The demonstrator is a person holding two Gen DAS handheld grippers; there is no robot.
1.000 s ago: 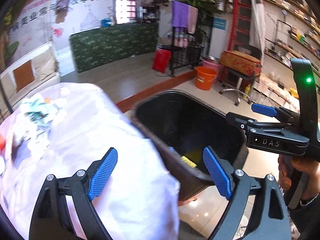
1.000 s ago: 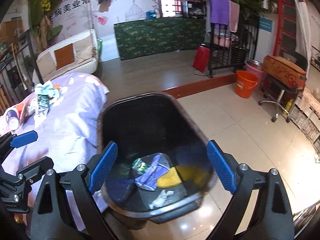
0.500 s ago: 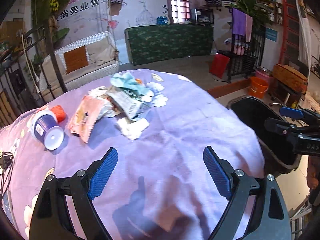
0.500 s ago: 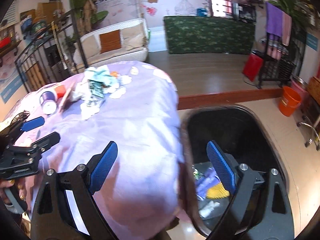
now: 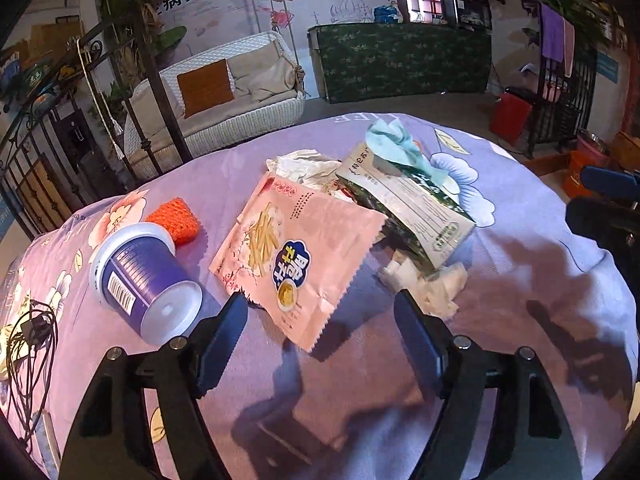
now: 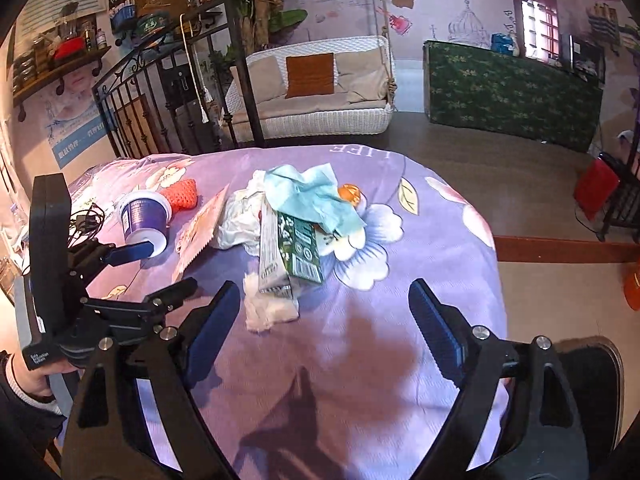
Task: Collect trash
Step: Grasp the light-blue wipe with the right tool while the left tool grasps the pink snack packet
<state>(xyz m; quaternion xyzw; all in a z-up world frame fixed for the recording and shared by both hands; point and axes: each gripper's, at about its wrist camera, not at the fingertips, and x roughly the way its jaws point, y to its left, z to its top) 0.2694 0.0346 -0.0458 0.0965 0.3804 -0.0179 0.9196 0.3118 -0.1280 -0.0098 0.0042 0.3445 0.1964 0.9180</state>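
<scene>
Trash lies on a purple flowered tablecloth (image 5: 360, 380). A pink snack bag (image 5: 296, 256) lies just past my open, empty left gripper (image 5: 320, 336). Beside it are a green-white carton (image 5: 416, 208), a teal tissue (image 5: 396, 148), crumpled white paper (image 5: 432, 284), a tipped purple cup (image 5: 144, 280) and an orange sponge (image 5: 174, 218). My right gripper (image 6: 324, 328) is open and empty, near the carton (image 6: 288, 252) and white tissue (image 6: 268, 308). A small orange ball (image 6: 349, 193) sits by the teal tissue (image 6: 312, 192).
The black trash bin's rim (image 6: 600, 364) shows at the lower right beside the table. Black cables (image 5: 28, 340) lie at the table's left edge. A white swing sofa (image 6: 320, 96), an iron railing and a green counter stand behind.
Both grippers swung from over the black bin to the left and now face the trash on the table. Both stayed open and empty.
</scene>
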